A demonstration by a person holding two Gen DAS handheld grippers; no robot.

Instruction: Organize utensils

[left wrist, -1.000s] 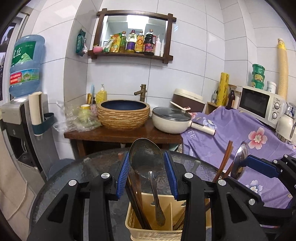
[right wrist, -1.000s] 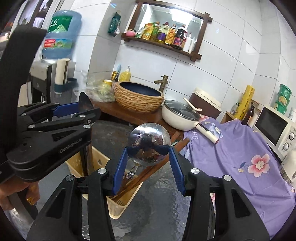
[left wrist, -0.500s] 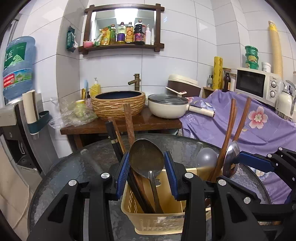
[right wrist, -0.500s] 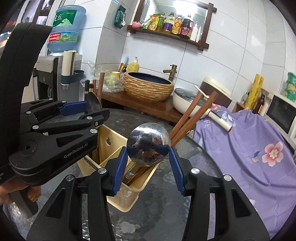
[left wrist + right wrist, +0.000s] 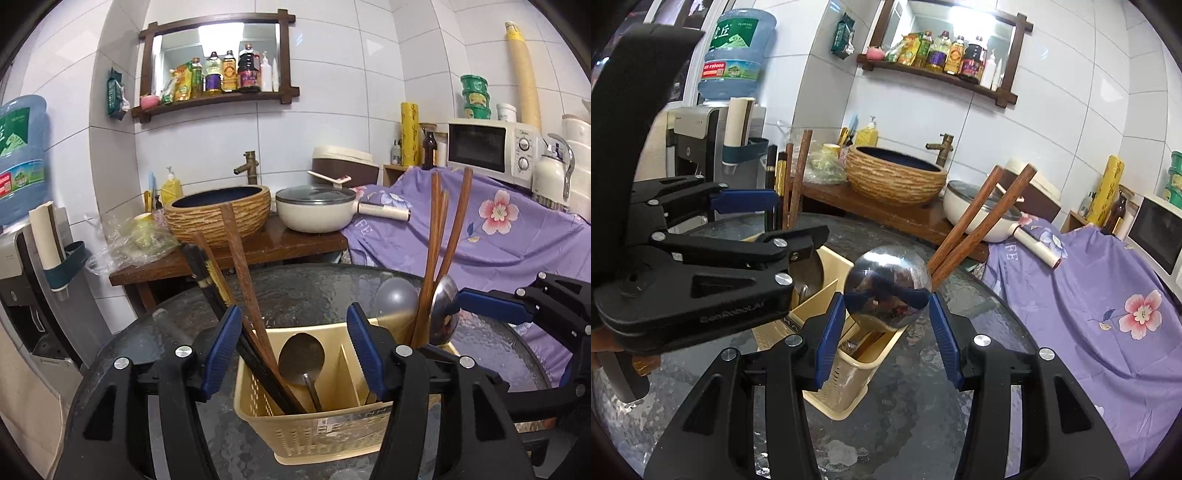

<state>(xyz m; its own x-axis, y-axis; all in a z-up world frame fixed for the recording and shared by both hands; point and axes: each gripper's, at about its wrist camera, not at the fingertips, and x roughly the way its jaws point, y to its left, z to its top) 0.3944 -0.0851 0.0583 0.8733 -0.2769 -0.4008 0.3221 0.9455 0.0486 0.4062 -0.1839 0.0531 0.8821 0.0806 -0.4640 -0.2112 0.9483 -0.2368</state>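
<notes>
Left wrist view. The left gripper (image 5: 293, 350) hangs over the beige utensil caddy (image 5: 325, 435) on the glass tabletop (image 5: 303, 291). Its fingers are opening and touch nothing; the dark metal spoon (image 5: 301, 360) between them stands free in the caddy's middle compartment, bowl upward. Dark chopsticks (image 5: 218, 291) lean in the left compartment, brown wooden chopsticks (image 5: 441, 243) in the right one. At right, the right gripper (image 5: 476, 299) clasps a ladle-like spoon by the edges of its bowl.

Right wrist view. The right gripper (image 5: 888, 325) clamps its blue fingers (image 5: 830, 332) on the bowl of the polished steel spoon (image 5: 886, 286), whose handle runs down into the near end compartment of the caddy (image 5: 849, 373). Two wooden chopsticks (image 5: 979, 218) rise beside it. The left gripper (image 5: 764, 236) is seen side-on above the caddy's middle.

Handling. The steel spoons are likely stiff, moderately light and slippery; a curved bowl offers poor purchase, so the flat handle or neck is judged the safer hold. The caddy appears light and may tip or slide on glass.
</notes>
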